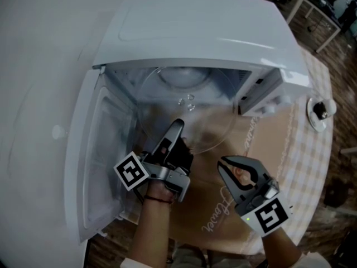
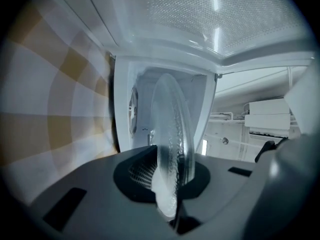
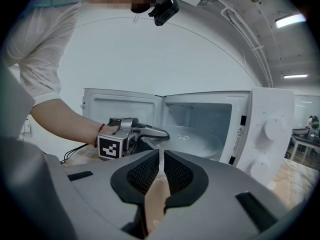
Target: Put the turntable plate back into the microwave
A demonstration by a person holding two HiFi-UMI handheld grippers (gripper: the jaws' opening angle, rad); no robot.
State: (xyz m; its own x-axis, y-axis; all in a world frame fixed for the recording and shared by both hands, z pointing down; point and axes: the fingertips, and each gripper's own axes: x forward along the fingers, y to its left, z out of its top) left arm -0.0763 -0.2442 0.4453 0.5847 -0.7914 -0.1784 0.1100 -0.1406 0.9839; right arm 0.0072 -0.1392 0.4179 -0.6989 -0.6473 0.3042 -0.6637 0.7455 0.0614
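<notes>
On the checked cloth (image 1: pixel 312 149), the microwave (image 1: pixel 201 32) is standing open. I'm clamping the turntable plate (image 1: pixel 192 113) by its rim in the left gripper (image 1: pixel 177 128), partly inside the cavity. I'm aiming to level and centre it before release. The right gripper (image 1: pixel 224 165) is hanging closed, empty.

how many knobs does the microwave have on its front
2. Both sit on the control panel of the microwave, right of the open cavity: the upper knob and the lower knob just beneath it. None looks hidden.
</notes>
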